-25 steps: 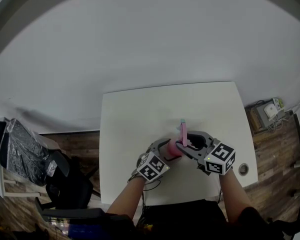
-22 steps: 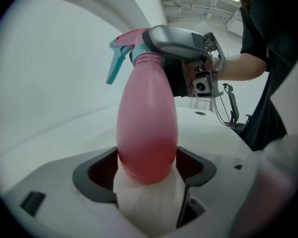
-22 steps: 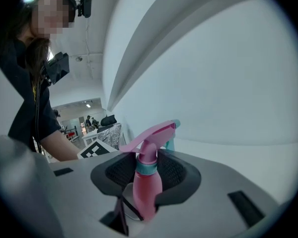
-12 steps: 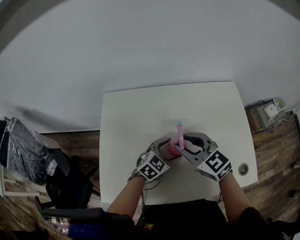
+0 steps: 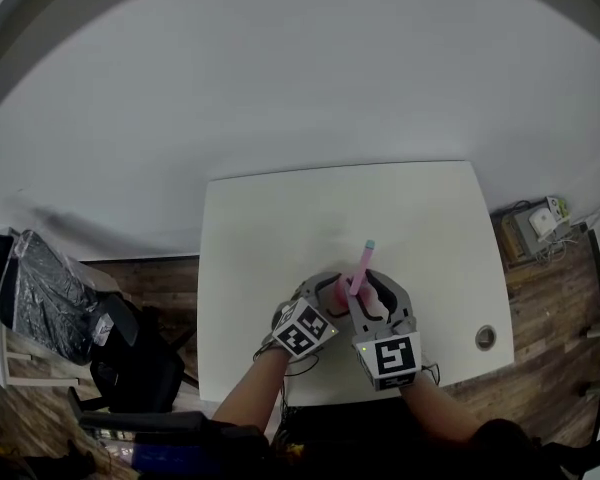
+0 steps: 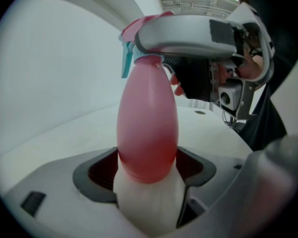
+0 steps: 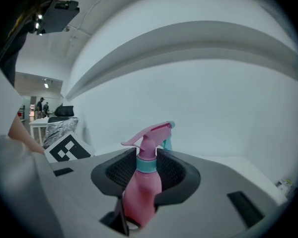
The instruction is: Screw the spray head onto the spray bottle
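A pink spray bottle [image 5: 346, 294] is held over the white table [image 5: 270, 228]. My left gripper [image 5: 328, 292] is shut on its lower body [image 6: 148, 133], which fills the space between the pads. The pink spray head [image 7: 151, 134] with a teal nozzle tip and teal collar [image 7: 147, 165] sits on the bottle's neck. My right gripper [image 7: 147, 171] comes in from the near side, and its dark pads press on the neck at the collar. In the left gripper view the right gripper [image 6: 188, 33] arches over the top of the bottle.
A round grommet hole [image 5: 486, 338] lies near the table's right front corner. A chair with dark bags [image 5: 120, 358] stands on the wood floor at the left. A power box with cables [image 5: 535, 223] lies on the floor at the right.
My right gripper has swung from the bottle's right side round to the near side, and the spray head has turned with it. The left gripper has kept its hold.
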{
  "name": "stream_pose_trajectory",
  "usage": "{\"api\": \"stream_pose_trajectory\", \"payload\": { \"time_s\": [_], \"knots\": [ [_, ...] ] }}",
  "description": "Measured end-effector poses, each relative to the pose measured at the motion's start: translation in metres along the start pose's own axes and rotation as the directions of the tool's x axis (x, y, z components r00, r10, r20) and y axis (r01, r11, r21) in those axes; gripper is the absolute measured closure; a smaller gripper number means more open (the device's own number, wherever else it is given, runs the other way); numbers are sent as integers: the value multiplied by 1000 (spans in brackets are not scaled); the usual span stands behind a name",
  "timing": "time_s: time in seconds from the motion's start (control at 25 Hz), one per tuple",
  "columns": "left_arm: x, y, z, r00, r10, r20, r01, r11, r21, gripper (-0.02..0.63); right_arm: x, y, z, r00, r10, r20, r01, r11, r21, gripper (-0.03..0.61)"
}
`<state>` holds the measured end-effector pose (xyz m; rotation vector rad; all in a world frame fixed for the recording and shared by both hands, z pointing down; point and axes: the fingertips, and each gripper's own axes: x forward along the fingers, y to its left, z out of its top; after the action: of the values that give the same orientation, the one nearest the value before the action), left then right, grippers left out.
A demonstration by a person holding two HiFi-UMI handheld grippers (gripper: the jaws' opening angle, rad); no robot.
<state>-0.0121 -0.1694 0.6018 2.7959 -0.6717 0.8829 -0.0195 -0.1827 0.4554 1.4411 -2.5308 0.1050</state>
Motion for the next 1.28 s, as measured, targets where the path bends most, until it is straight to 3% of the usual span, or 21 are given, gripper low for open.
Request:
{"api": "stream_pose_trajectory", "payload": {
  "time_s": [0.16,0.28,0.52,0.68,0.84,0.96,1.12,1.28],
  "knots": [
    [0,0,1,1000,2,-3,-2,1000,4,249,-2,0,1,993,-114,24,113,993,30,449],
    [0,-1,1,1000,5,-1,-5,1000,3,250,-3,1,-1,991,-133,7,132,990,40,449],
    [0,0,1,1000,9,-2,-9,1000,-3,250,-6,4,-1,999,43,5,-43,999,17,448],
    [0,1,0,1000,6,-2,-6,1000,-4,250,-17,1,-7,983,180,-48,-179,984,22,440],
    [-1,1,0,1000,5,-1,-5,1000,-2,250,-24,1,-8,913,403,-69,-402,915,32,434],
    [-1,2,0,1000,6,1,-6,1000,-3,250,-14,-6,-5,852,514,-100,-513,858,31,434],
    [-1,2,-1,1000,6,-1,-6,1000,-5,250,-5,1,-6,730,664,-162,-661,746,82,434],
    [0,2,-1,1000,7,0,-7,1000,-4,250,-1,4,-6,701,688,-188,-696,717,26,446]
  ]
}}
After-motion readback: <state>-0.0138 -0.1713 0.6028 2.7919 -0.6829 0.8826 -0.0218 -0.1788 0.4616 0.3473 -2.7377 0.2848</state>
